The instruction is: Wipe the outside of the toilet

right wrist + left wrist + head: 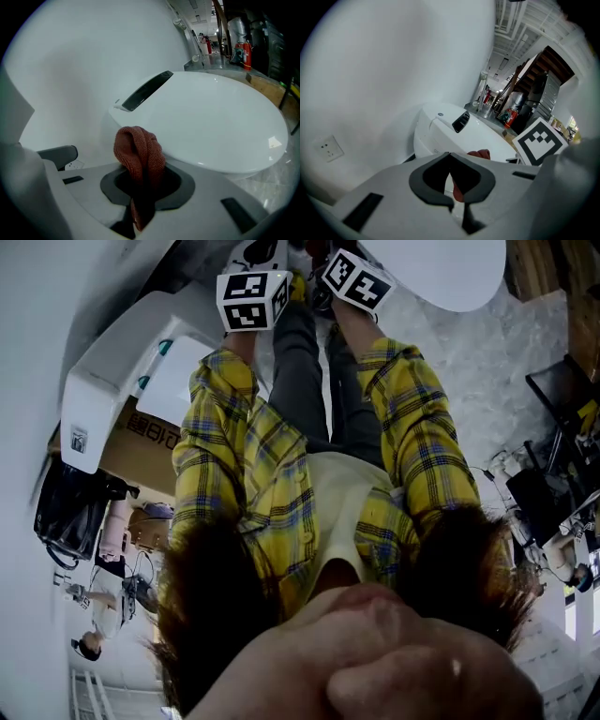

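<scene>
Pinching red cloth, R gripper just before toilet; L gripper closed, empty.

White wall, wall socket, grey marbled floor, cardboard box

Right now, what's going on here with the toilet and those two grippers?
A person in a yellow plaid shirt holds a gripper in each hand at a white toilet whose lid is down. The right gripper has its fingers closed on a reddish-brown cloth, close to the toilet; contact can't be told. The left gripper is shut and empty beside it.
</scene>
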